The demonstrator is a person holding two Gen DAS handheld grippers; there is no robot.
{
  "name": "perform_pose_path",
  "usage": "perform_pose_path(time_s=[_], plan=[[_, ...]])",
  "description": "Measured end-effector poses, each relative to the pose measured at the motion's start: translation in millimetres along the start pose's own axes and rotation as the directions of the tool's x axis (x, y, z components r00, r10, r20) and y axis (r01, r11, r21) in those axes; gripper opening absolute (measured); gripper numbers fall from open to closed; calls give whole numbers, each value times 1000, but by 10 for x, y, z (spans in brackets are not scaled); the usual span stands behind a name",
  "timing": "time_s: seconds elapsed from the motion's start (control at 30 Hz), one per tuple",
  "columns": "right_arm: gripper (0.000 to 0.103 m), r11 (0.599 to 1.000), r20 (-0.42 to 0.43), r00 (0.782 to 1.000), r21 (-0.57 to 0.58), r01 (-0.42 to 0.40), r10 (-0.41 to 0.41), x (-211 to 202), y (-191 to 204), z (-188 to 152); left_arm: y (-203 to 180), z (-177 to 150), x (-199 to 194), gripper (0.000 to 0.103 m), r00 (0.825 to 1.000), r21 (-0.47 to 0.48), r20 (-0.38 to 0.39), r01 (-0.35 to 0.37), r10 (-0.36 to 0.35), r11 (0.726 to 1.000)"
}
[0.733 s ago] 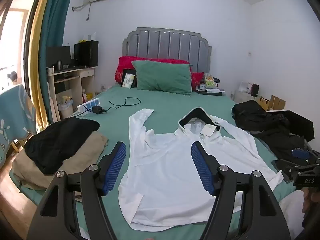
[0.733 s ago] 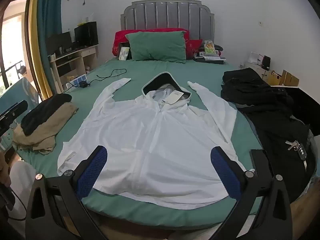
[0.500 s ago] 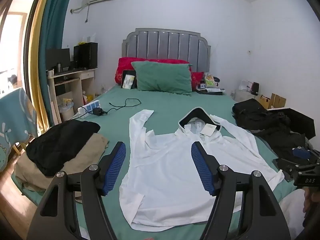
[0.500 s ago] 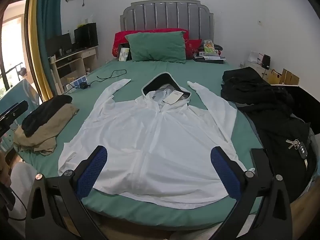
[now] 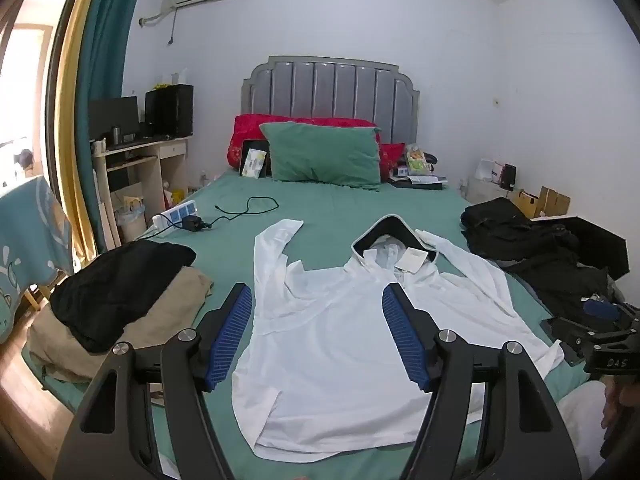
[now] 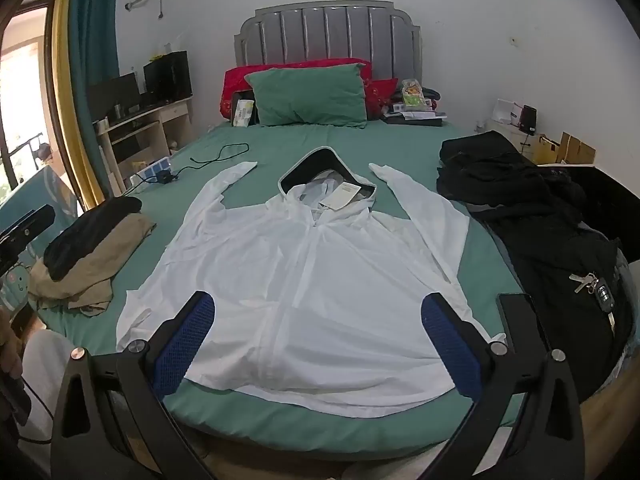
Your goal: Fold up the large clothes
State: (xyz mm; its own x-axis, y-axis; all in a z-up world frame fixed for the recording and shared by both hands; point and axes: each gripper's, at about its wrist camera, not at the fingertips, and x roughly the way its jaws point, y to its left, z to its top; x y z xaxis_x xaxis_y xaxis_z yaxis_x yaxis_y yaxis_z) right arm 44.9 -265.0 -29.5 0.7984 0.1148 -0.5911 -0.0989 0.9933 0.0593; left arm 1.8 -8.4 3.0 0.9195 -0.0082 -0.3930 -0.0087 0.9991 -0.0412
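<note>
Since the earlier frames the left view has tipped slightly upward, so more wall and ceiling show; the clothes have not shifted. A white hooded jacket (image 6: 312,276) lies face up and spread flat on a green bed (image 6: 360,136). Everything else is placed relative to that jacket.

To its left, near the bed's edge, sits a pile of black and tan clothes (image 6: 86,248). Beyond its left sleeve (image 6: 208,196) lie a black cable and a power strip. The left tool (image 5: 316,338) hovers above the hem, blue pads spread wide, holding nothing. The right tool (image 6: 318,346) hovers over the hem too, pads wide apart and empty.

The jacket's long axis runs from hem to hood (image 6: 324,176). The hood points away toward the headboard; both sleeves angle up beside it. To its right, a heap of black clothes (image 6: 532,216) lies close to the right sleeve, with keys on top.

Risks, as a judgement: the thin fabric could slip from the pads or bunch, and the hem overhanging the near bed edge could slide off if pulled unevenly.
</note>
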Motion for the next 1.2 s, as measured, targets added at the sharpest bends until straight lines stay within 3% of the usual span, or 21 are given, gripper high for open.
perform_pose_path(time_s=[1.2], plan=[[102,1000,7,1000,13,-2,1,-36,-46,-4,-77,13,-78,71,1000,0,8,2,-2,1000]])
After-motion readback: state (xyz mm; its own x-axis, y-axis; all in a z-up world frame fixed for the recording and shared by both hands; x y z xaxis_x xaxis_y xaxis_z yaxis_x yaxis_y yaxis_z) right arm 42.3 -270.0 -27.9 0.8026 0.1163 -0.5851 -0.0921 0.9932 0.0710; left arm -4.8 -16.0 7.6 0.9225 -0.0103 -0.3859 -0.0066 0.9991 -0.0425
